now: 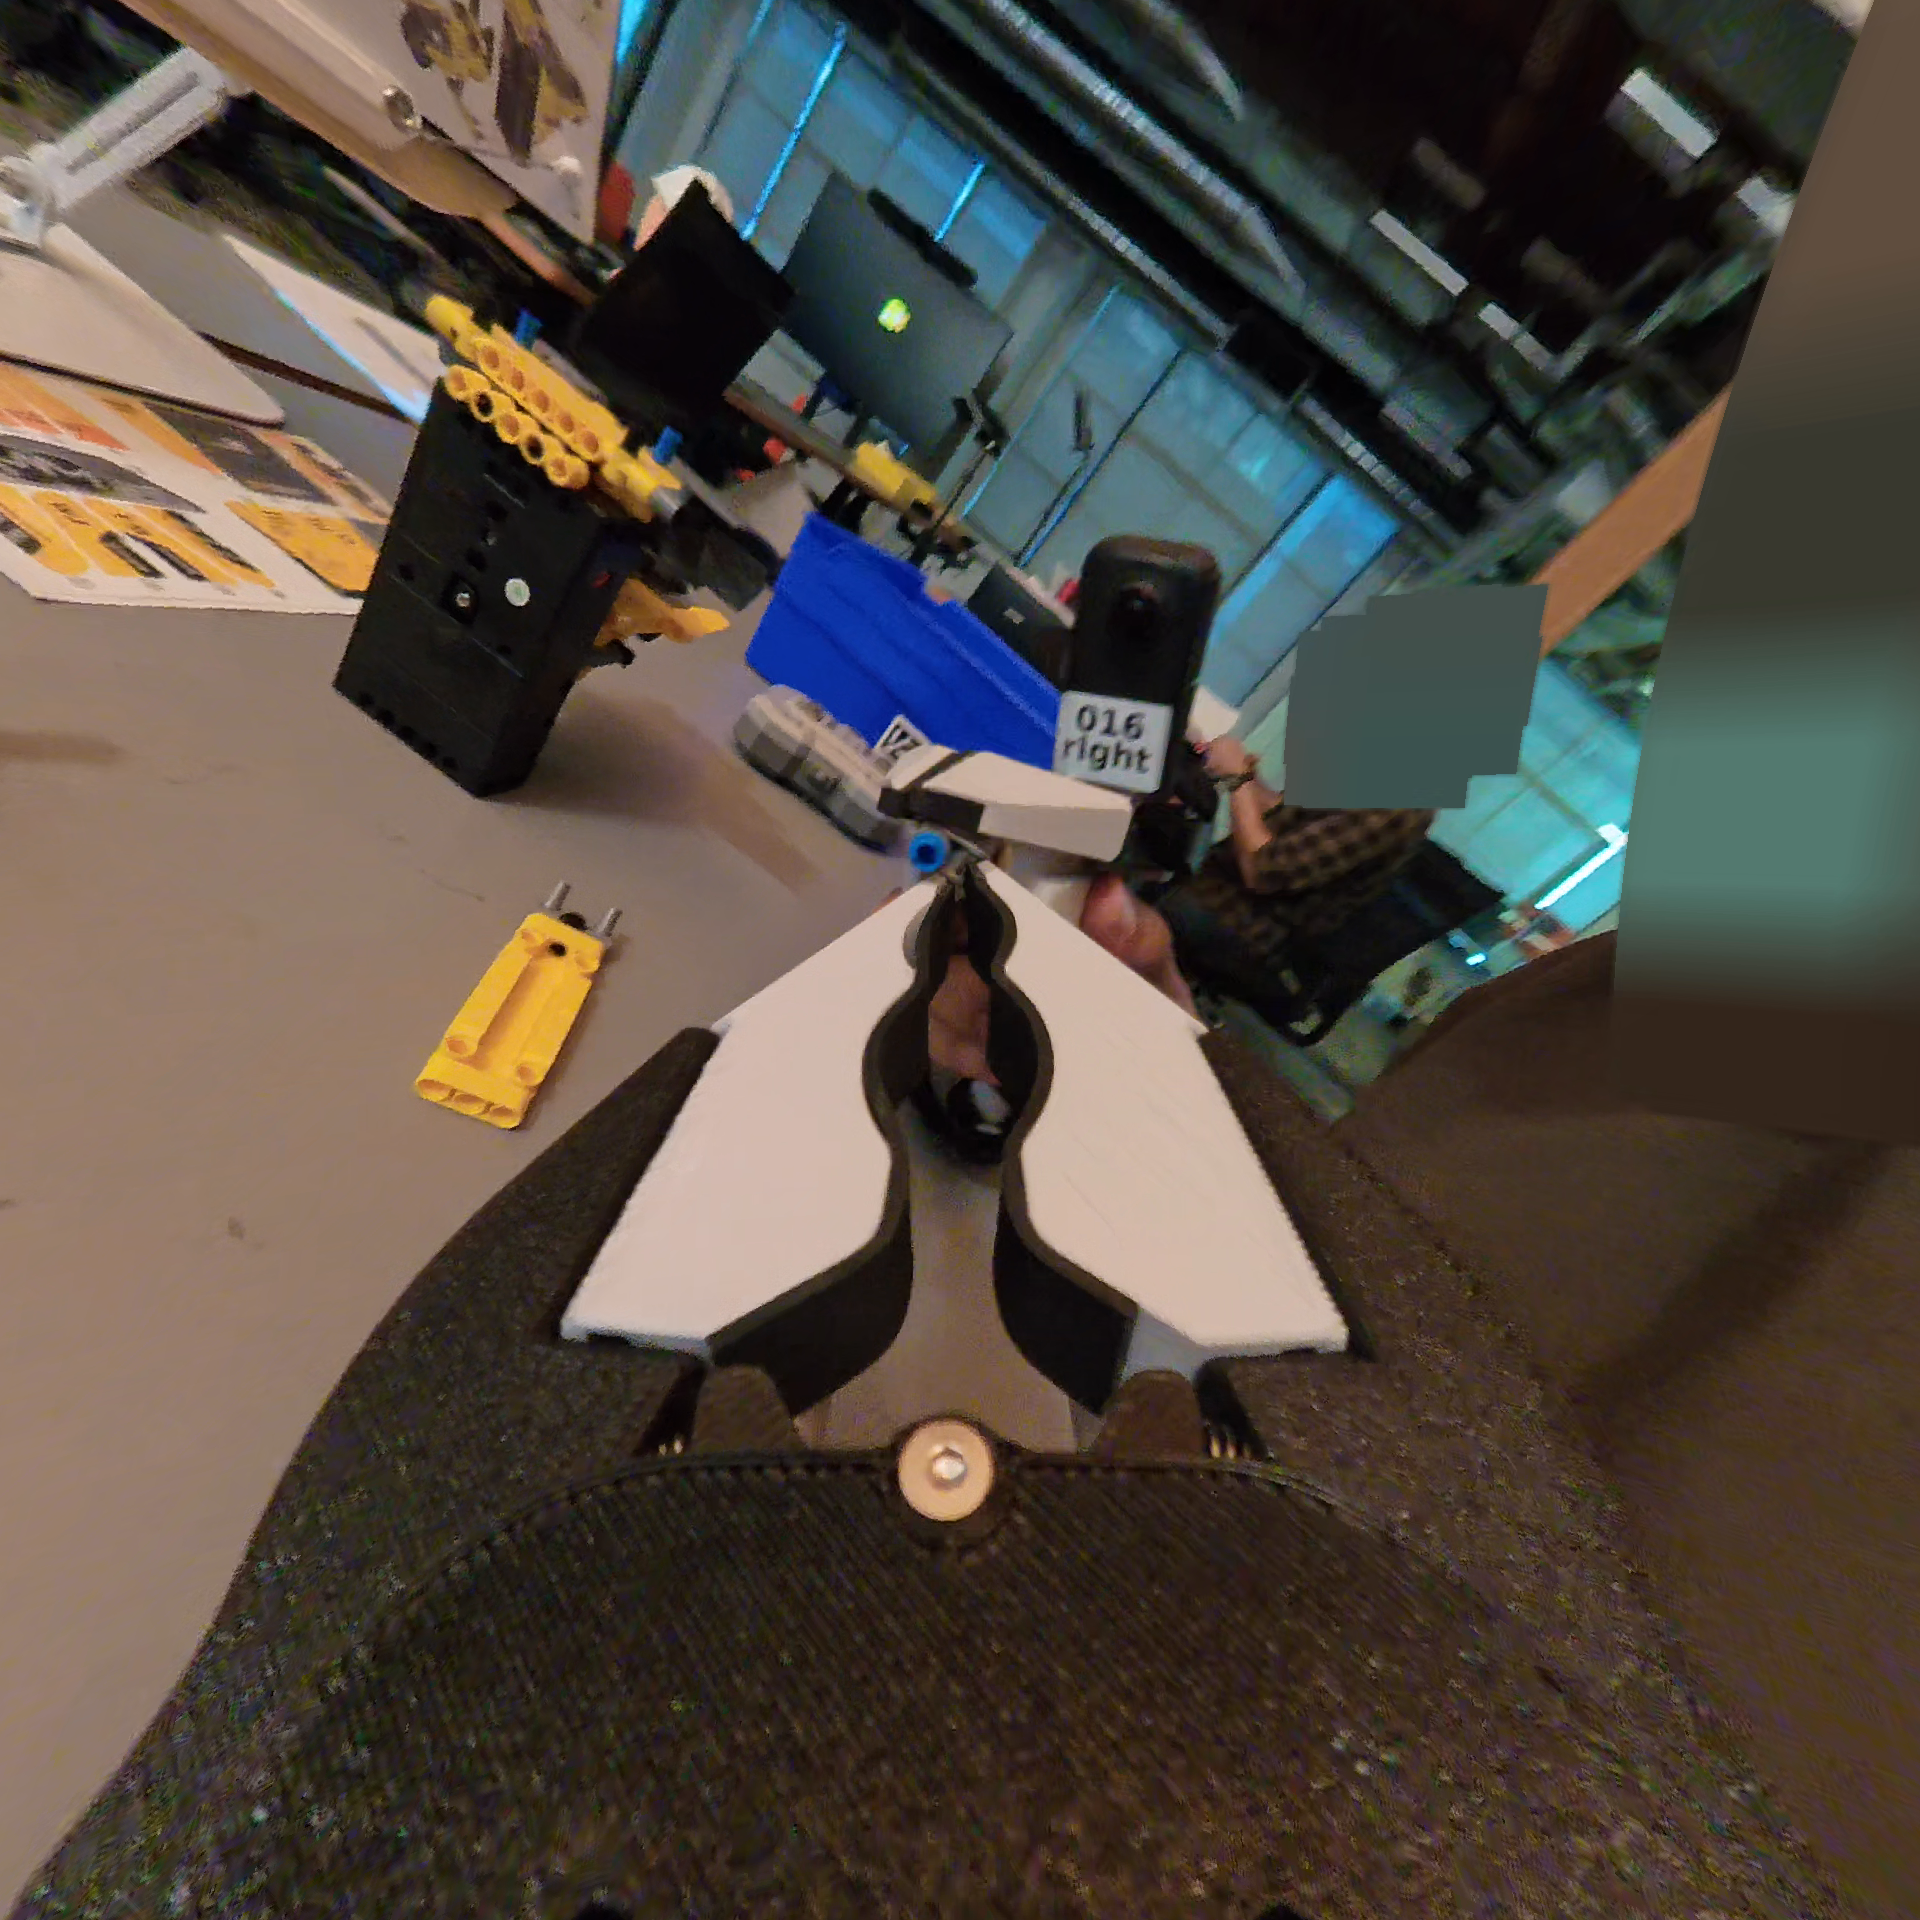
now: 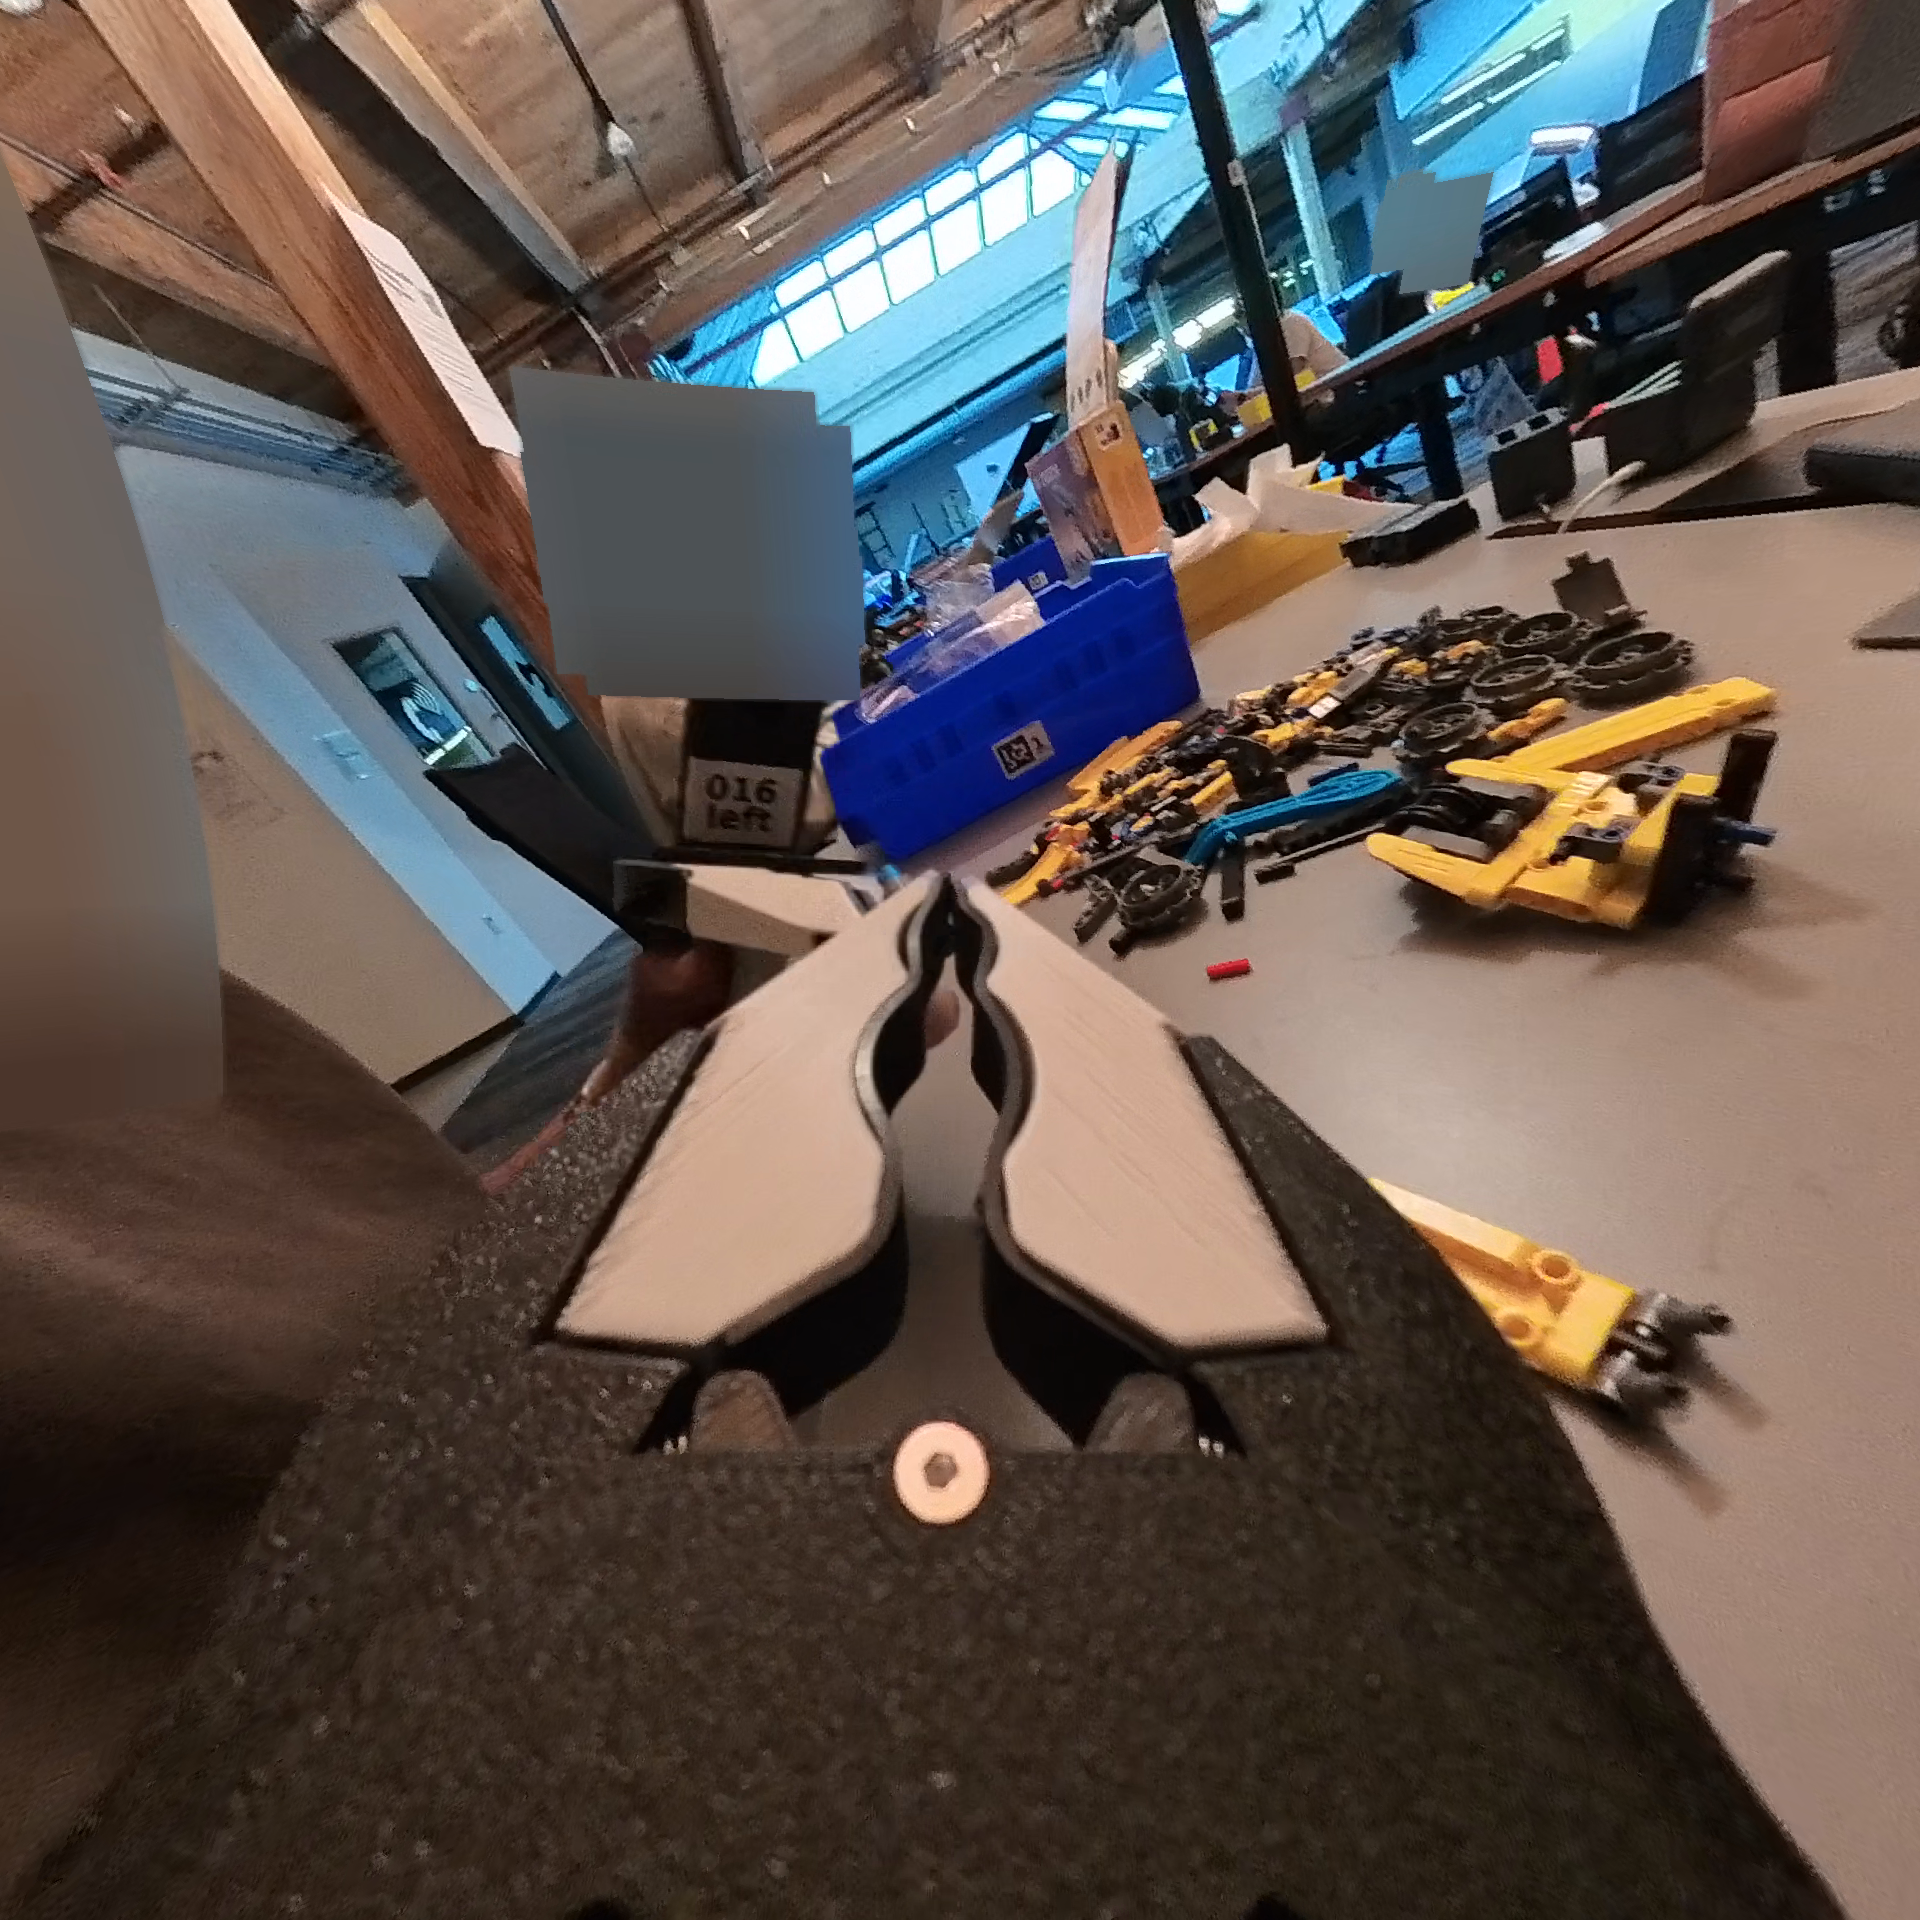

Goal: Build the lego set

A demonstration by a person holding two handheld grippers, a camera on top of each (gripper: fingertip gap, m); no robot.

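Both hand-held grippers' fingertips meet above the grey table's [image 2: 1455, 1039] near edge

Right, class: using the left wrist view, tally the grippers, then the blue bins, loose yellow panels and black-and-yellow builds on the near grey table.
Grippers: 2 (left gripper, right gripper)
Blue bin: 1
Loose yellow panel: 1
Black-and-yellow build: 1
Total: 5

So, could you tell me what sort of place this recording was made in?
Probably a shared workshop or maker-style office: a grey worktable strewn with a pile of yellow and black building-toy parts, a blue parts bin, and rows of desks with monitors under exposed timber beams.
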